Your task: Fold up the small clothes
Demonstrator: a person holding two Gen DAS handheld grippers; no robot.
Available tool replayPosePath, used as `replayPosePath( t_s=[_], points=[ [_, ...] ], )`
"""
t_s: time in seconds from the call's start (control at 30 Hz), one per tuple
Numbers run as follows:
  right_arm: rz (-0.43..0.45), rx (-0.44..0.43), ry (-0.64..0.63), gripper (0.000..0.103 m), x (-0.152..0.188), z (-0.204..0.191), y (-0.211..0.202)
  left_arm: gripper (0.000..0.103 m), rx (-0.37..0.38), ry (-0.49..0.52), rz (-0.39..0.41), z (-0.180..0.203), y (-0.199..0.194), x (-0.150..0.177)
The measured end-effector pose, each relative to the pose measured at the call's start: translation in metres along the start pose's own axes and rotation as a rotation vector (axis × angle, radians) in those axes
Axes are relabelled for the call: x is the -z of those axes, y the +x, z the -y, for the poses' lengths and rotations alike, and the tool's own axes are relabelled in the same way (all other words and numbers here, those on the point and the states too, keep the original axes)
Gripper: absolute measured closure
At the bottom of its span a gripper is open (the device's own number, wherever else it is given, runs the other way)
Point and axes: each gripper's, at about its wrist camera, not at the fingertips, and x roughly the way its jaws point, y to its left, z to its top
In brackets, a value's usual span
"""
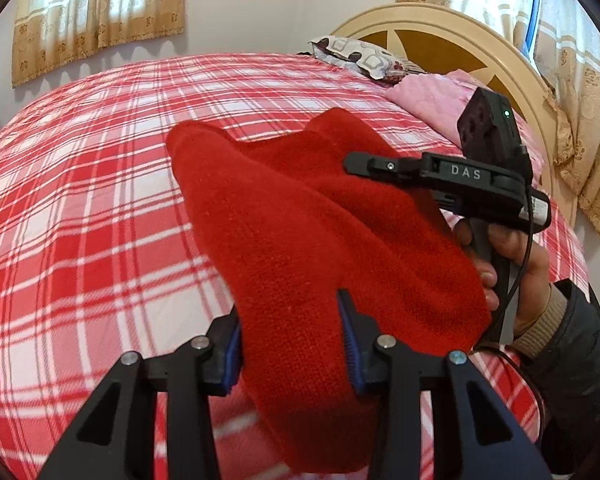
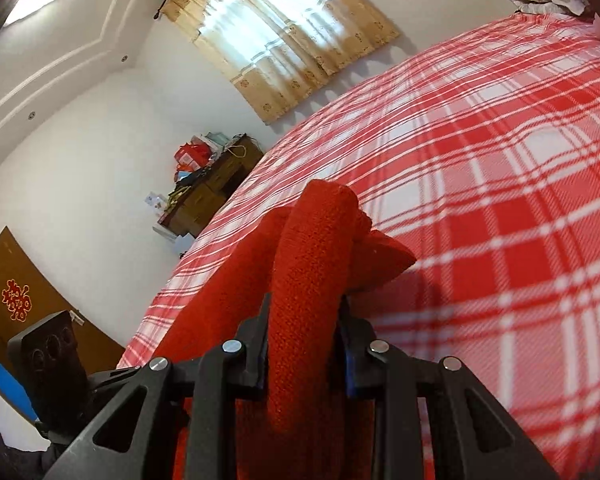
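Observation:
A red knitted garment (image 1: 300, 220) is held up above the bed (image 1: 80, 160) with its red and white plaid cover. My left gripper (image 1: 290, 344) is shut on a thick fold of it at the near end. My right gripper shows from the side in the left wrist view (image 1: 364, 164), with its fingers reaching over the far part of the garment. In the right wrist view my right gripper (image 2: 302, 348) is shut on a bunched roll of the same red garment (image 2: 316, 248), which drapes forward and down to the bed (image 2: 500, 160).
A wooden headboard (image 1: 440, 36) stands at the far right with a patterned pillow (image 1: 360, 56) and a pink blanket (image 1: 432, 96). Curtained windows (image 1: 100, 8) line the wall. A dark dresser (image 2: 208, 192) with clutter stands beside the bed, and a brown door (image 2: 16, 292) is at the left.

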Motion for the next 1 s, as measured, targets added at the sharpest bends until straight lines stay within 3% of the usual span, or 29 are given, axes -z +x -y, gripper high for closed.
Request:
replayPosePath(
  t_s=[0.43,1.0],
  points=[
    [-0.021,-0.04,0.012,0.076,0.026,-0.042,0.004,0.062,-0.01,-0.007,0.04,-0.006,-0.042,0.027],
    [-0.106,-0.122,-0.035,0.076,0.043,-0.1,0.057,0.062,-0.082,-0.096,0.078,-0.045,-0.084,0.063]
  ],
)
